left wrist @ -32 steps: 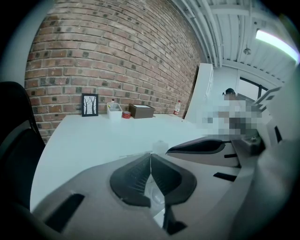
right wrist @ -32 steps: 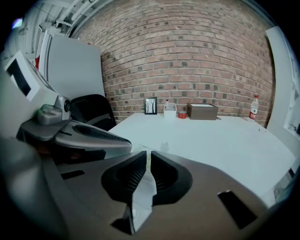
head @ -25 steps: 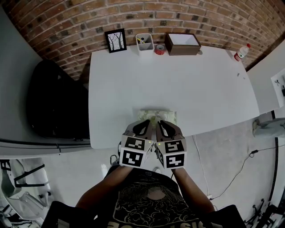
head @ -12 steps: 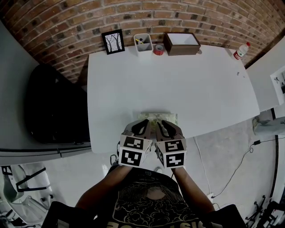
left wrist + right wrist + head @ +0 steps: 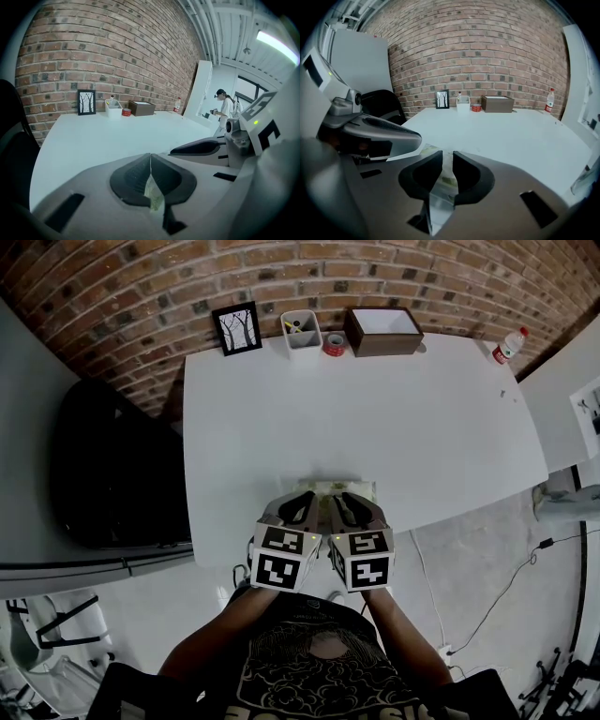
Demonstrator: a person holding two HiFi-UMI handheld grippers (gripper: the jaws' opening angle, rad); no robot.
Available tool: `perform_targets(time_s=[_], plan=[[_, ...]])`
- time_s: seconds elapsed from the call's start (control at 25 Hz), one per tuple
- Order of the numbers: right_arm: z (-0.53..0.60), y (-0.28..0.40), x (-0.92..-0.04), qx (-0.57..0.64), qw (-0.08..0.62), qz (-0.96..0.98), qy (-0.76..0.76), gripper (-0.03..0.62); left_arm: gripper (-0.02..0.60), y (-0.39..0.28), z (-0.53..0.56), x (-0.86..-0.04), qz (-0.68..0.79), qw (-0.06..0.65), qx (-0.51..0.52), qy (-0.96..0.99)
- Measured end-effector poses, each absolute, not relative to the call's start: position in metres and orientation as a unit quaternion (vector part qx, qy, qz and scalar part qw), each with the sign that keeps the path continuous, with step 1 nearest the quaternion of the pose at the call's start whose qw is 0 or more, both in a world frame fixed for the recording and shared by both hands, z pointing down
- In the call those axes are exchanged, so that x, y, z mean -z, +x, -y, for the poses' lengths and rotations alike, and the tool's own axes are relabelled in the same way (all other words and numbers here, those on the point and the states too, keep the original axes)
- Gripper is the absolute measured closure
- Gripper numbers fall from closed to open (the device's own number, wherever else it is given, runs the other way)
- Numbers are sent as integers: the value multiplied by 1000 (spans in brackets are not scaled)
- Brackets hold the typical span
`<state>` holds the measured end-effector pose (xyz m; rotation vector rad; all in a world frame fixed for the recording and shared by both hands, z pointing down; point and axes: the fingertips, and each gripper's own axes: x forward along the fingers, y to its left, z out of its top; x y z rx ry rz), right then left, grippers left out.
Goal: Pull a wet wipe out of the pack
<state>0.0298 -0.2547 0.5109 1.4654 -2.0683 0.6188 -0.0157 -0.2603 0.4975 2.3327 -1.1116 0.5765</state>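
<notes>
Although both tongs are already on the job, no wipe is yet seen drawn clear of the pack (image 5: 343,487), so I judge the pull barely begun. At the left, the left tongs (image 5: 151,168) are clenched tight on a pale green fold (image 5: 153,194), which looks like the pack's own wrapper, so this hand seems to be anchoring it. The pack itself lies at the near edge of the white surface (image 5: 375,409), mostly hidden beneath the two marker cubes, with only a narrow strip showing beyond them in the head view. Just to the right, touching or almost touching its neighbour, the right tongs (image 5: 446,171) are pinched to a thin slit around a pale sheet (image 5: 438,206). Whether that is the wipe or the seal flap I cannot tell. What is left, as I read it, is the whole draw: lifting the right hand away while the left one pins the pack. Along the far edge the picture frame (image 5: 238,327), white holder (image 5: 304,331), brown box (image 5: 384,331) and bottle (image 5: 509,349) stand well apart from the work. Compared with a second ago, little differs: the tongs sit side by side in nearly the same spot, but less of the pack shows past them, and no wipe trails out in either frame.
</notes>
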Motion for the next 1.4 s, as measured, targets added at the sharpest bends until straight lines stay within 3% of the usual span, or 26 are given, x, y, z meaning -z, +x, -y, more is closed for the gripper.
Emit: perform_targets(time_s=[0.4, 1.4], plan=[[255, 31, -513, -236, 257, 767, 539, 576, 568, -12, 266, -496, 396, 240, -214, 860], [251, 37, -480, -223, 207, 788, 535, 579, 568, -6, 251, -481, 407, 229, -203, 861]])
